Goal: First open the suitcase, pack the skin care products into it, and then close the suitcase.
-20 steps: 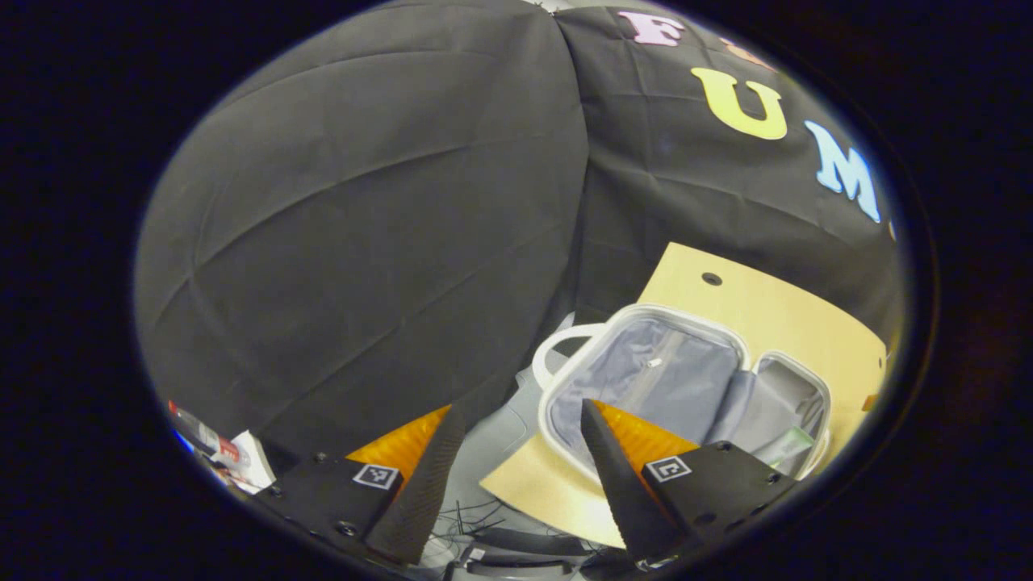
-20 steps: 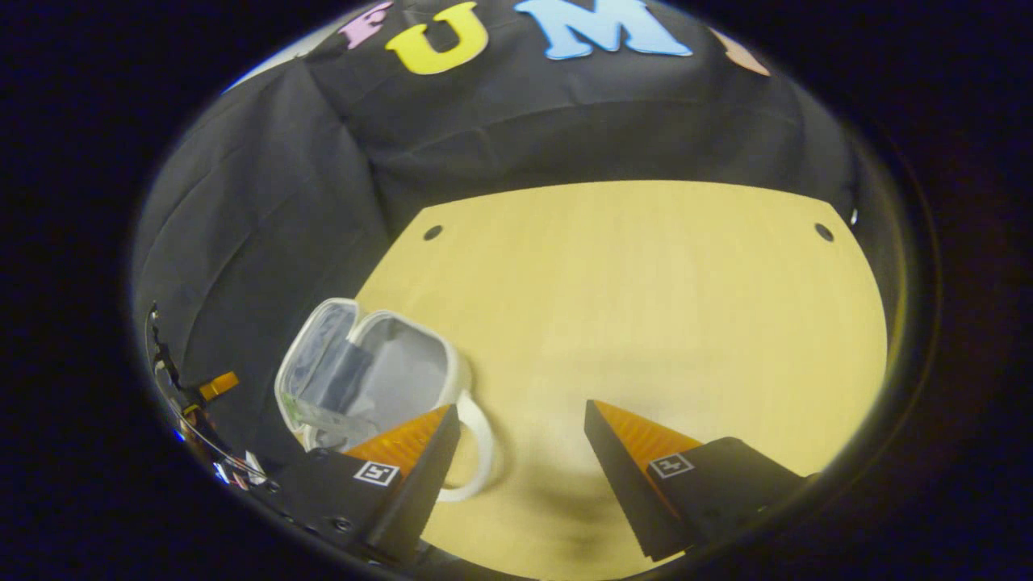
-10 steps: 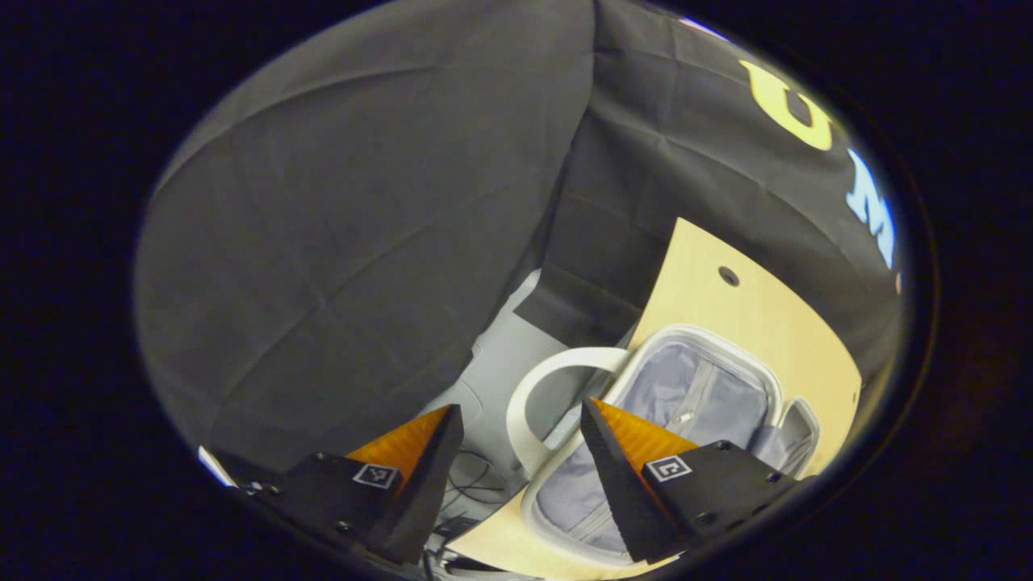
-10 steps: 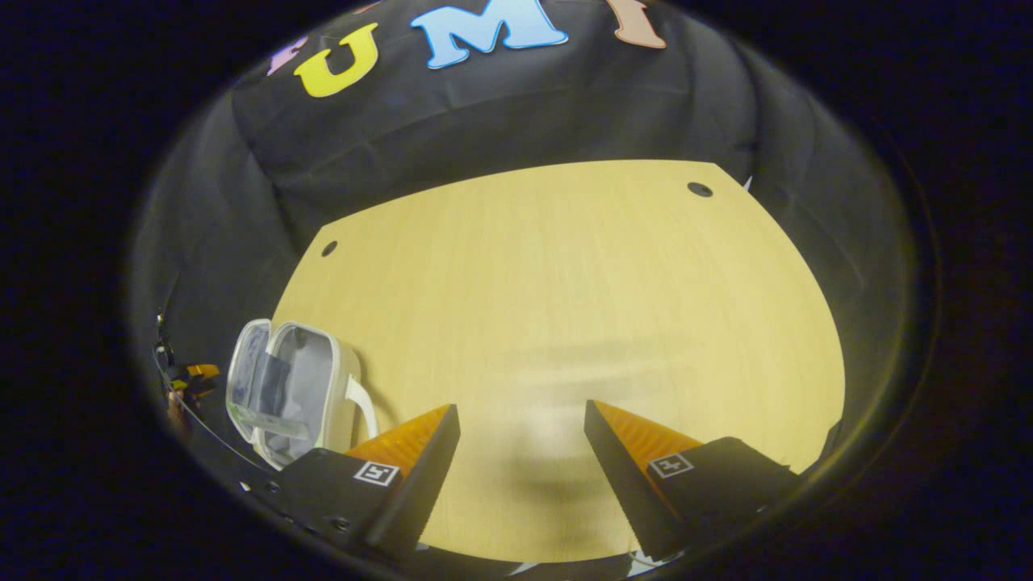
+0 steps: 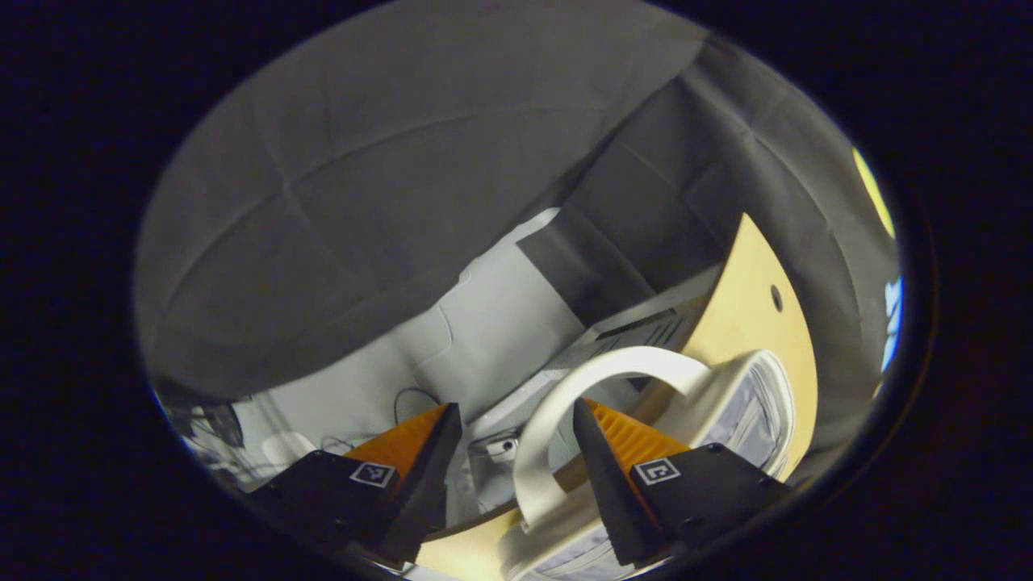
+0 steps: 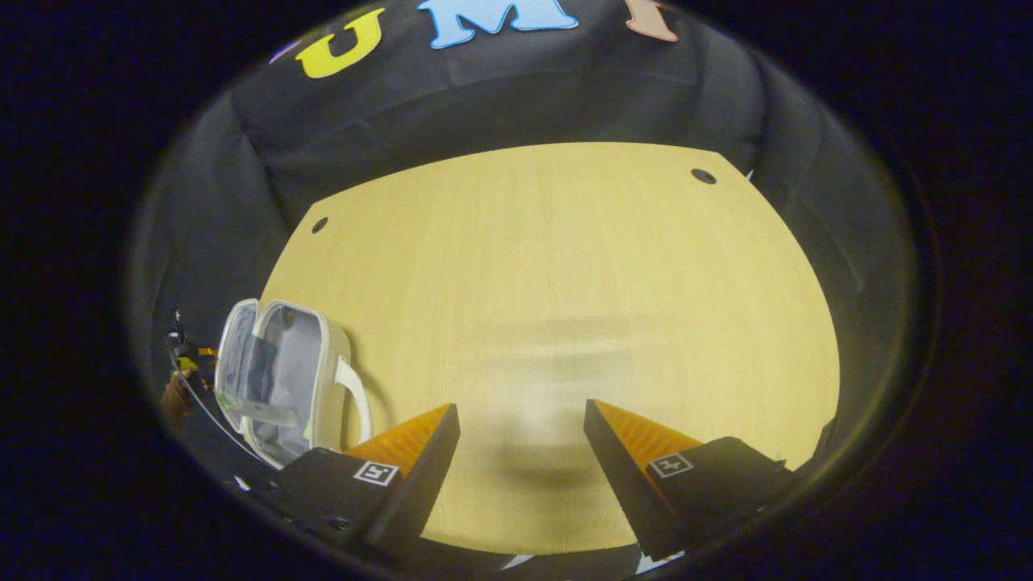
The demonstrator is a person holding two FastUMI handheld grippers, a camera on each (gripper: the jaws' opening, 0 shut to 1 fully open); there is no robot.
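The small white suitcase (image 6: 282, 379) lies open at the table's left edge, grey lining showing, and a pale tube-like item (image 6: 257, 407) rests inside. In the left gripper view its shell (image 5: 754, 403) sits at the lower right. Its white loop handle (image 5: 557, 403) arches between the fingers of my open left gripper (image 5: 514, 405), close to the right finger (image 5: 601, 460); I cannot tell if they touch. My right gripper (image 6: 520, 406) hangs open above the bare wooden table (image 6: 565, 266), to the right of the suitcase handle (image 6: 355, 403), with nothing between its fingers.
Beyond the table's left edge lie a grey floor (image 5: 484, 323), loose cables (image 5: 403, 395) and a metal frame (image 5: 621, 335). A hand (image 6: 171, 395) shows at the suitcase's far side. Small holes (image 6: 704, 175) mark the table's back corners. Black cloth walls surround the booth.
My left gripper has swung down and closer to the suitcase, so the handle now sits between its fingers. My right gripper drifted right, away from the suitcase, then held almost still.
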